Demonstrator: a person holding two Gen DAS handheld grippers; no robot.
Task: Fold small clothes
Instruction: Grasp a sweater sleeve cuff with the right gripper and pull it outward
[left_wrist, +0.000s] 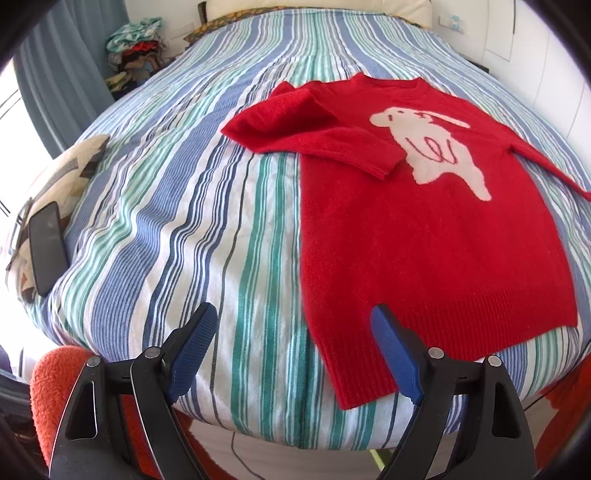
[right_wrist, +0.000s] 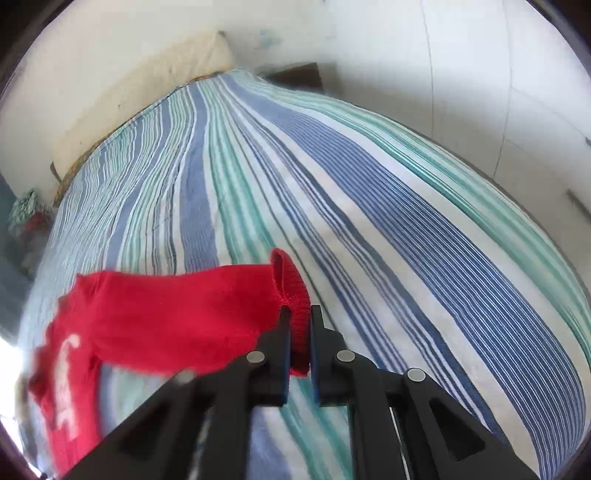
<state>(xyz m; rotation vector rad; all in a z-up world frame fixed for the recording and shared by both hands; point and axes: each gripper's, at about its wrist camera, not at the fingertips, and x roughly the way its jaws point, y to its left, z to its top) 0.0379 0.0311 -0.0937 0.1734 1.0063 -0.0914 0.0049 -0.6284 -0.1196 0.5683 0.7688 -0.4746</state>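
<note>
while our right tongs (right_wrist: 300, 325) pinch the sweater (left_wrist: 424, 236) sleeve's cuff (right_wrist: 291, 291), its hem corner lies between our wide-open, empty left tongs (left_wrist: 295, 325).

Striped bed (left_wrist: 229, 206) left of sweater (left_wrist: 424, 236) open; phone (left_wrist: 48, 247) (far edge) only obstacle.

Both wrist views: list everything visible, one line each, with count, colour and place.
Knitted sweater with a pale animal figure: one, red, flat on the bed's right side; one sleeve folded across its chest, the other sleeve's cuff gripped.
Striped bedspread: one, blue, green and white, covering the bed.
Smartphone: one, black, left bed edge.
Heap of clothes: one, mixed colours, far left beside the bed.
Cushion: one, cream, at the bed's head.
Left gripper: one, black with blue fingers, open over the sweater's hem corner.
Right gripper: one, black, shut on the cuff.
</note>
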